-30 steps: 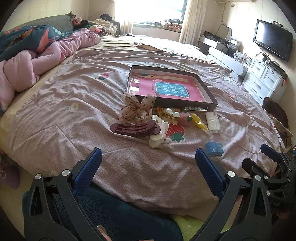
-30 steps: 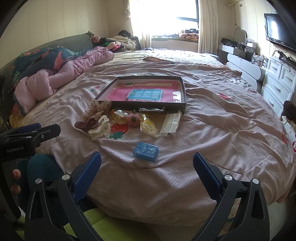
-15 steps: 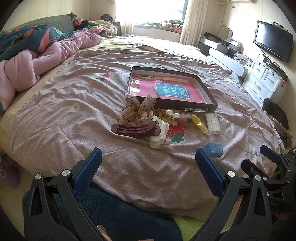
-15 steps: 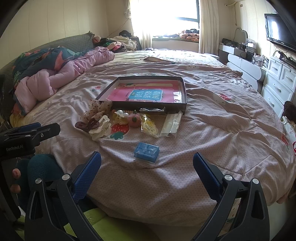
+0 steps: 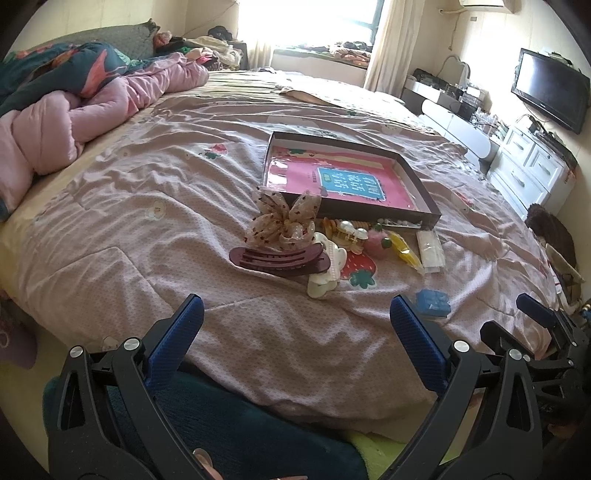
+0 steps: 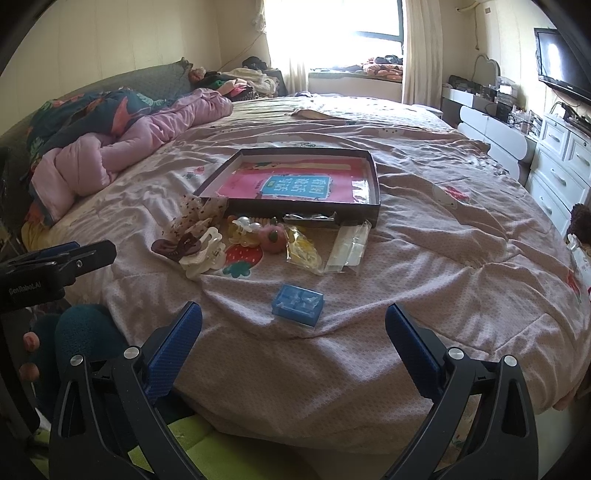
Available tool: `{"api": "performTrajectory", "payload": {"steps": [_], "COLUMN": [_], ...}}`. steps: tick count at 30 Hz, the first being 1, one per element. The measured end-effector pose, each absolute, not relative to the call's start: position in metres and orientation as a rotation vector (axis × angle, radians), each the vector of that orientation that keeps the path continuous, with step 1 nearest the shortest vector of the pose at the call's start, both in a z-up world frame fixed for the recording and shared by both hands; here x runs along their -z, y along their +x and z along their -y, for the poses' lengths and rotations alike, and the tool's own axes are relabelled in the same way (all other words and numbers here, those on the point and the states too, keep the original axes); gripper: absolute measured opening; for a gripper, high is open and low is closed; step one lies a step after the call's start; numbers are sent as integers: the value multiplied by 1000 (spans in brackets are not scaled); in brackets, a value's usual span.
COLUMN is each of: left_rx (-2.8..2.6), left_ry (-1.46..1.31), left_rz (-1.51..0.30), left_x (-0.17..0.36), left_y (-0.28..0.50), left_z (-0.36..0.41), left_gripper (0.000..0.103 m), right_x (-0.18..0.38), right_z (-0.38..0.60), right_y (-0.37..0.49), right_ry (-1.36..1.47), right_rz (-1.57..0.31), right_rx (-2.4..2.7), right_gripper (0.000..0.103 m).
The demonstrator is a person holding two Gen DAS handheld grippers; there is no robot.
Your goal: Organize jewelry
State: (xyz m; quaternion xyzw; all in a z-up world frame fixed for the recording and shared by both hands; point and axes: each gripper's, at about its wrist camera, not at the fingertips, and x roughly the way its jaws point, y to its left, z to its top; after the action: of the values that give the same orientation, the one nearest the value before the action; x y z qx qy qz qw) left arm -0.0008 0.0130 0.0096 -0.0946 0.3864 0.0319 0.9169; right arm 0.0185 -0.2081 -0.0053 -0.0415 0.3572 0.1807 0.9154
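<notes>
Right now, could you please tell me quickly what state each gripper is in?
Left gripper: open, holding nothing, fingers spread above the bed.
Right gripper: open, holding nothing, short of the blue box.

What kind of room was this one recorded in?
Almost certainly a home bedroom. A large bed with a pink quilted cover fills both views, a crumpled pink duvet lies bunched at one side, and a white dresser stands under a wall-mounted TV beside a curtained window.
</notes>
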Motion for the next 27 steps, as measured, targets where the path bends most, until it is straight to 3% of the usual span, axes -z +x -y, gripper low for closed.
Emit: {"api": "performTrajectory", "payload": {"steps": [27], "left_rx": [-119], "left_ry": [-246], "left_rz": [-847], "left_x": [12], "left_y": [31], "left_z": [-50], "left_gripper": [93], "right_x": [42], "right_z": [190], "right_y": [70], "right_ry": [-102], "right_rz": [-824], "right_rx": [-409], "right_gripper": [97]}}
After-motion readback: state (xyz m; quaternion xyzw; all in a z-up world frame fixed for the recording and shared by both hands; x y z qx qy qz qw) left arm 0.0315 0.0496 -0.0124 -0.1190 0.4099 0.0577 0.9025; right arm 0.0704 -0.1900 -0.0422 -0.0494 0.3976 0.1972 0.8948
